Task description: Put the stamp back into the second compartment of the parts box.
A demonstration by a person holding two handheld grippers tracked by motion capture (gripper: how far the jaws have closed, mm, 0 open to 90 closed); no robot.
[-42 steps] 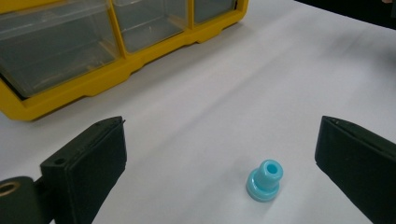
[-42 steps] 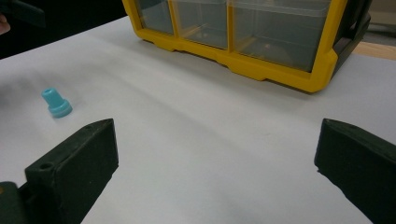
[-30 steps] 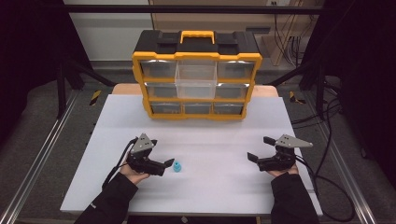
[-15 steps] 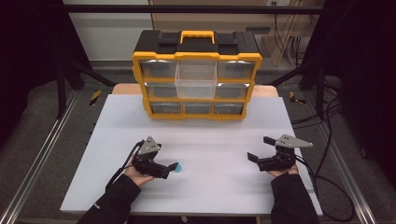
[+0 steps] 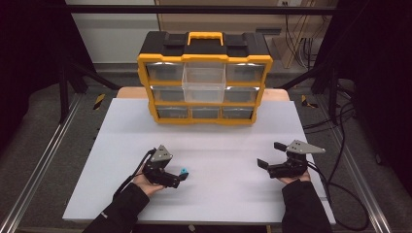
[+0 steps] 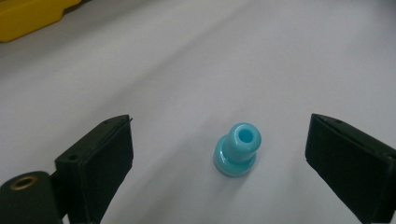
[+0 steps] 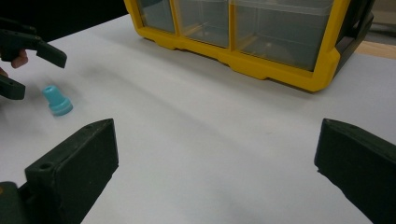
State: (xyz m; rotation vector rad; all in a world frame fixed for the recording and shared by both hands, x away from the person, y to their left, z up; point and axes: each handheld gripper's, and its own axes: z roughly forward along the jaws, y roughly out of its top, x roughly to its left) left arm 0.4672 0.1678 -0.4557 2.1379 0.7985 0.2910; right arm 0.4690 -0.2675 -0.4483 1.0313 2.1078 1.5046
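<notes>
A small light-blue peg (image 5: 183,171) stands upright on the white table (image 5: 218,141) at the front left. My left gripper (image 5: 180,177) lies level beside it, pointing right. In the left gripper view the peg (image 6: 237,150) stands between the two open jaws of my left gripper (image 6: 219,123), and neither pad touches it. These jaws have just been closing a little. My right gripper (image 5: 268,154) rests at the front right, open with nothing between its fingers. The right gripper view has my right gripper (image 7: 218,126) in front, with the peg (image 7: 57,100) and the left gripper (image 7: 39,74) far to the left.
A yellow and black drawer organizer (image 5: 204,82) stands at the back of the table, its clear top-middle drawer (image 5: 204,77) pulled out. Cables trail off the table's right side (image 5: 340,194). A metal frame rail runs along the left (image 5: 43,160).
My left gripper has slid right toward the peg, so the peg now stands between its jaws. The right gripper has stayed still.
</notes>
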